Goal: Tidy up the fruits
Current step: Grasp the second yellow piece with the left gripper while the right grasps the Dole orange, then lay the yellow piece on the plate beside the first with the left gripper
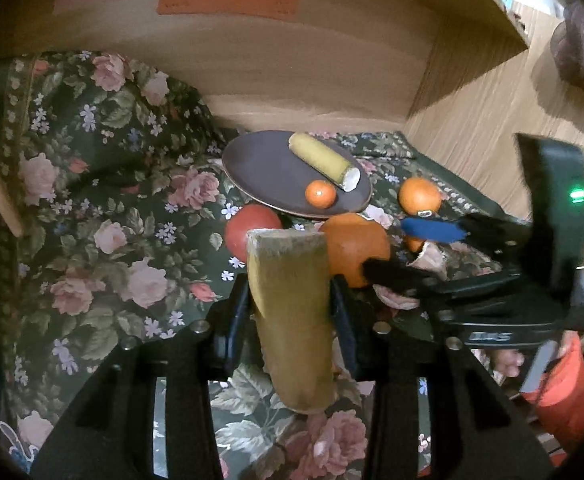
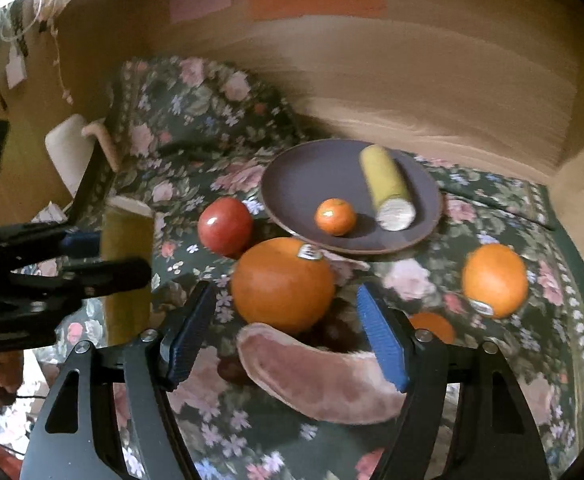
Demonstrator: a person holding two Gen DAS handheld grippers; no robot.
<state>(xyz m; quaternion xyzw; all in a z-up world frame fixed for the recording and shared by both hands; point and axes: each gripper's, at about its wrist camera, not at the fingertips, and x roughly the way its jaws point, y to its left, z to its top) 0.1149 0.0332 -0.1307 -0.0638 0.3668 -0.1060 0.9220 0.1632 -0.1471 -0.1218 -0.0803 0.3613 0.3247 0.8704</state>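
My left gripper (image 1: 290, 304) is shut on a yellow corn piece (image 1: 290, 312), held above the floral cloth; it also shows in the right wrist view (image 2: 126, 264). A dark plate (image 1: 264, 172) (image 2: 311, 184) holds another corn piece (image 1: 325, 160) (image 2: 387, 186) and a small tangerine (image 1: 320, 194) (image 2: 335, 216). A red apple (image 1: 252, 228) (image 2: 224, 225), a big orange (image 1: 357, 248) (image 2: 283, 283) and a second orange (image 1: 419, 196) (image 2: 495, 286) lie beside the plate. My right gripper (image 2: 288, 332) is open just short of the big orange, over a pinkish sweet potato (image 2: 323, 380).
A floral cloth (image 1: 112, 220) (image 2: 511, 380) covers the surface and bunches up at the back left. Wooden walls (image 1: 311, 72) (image 2: 411, 92) close in the back and right. A small orange fruit (image 2: 431, 326) lies behind my right finger.
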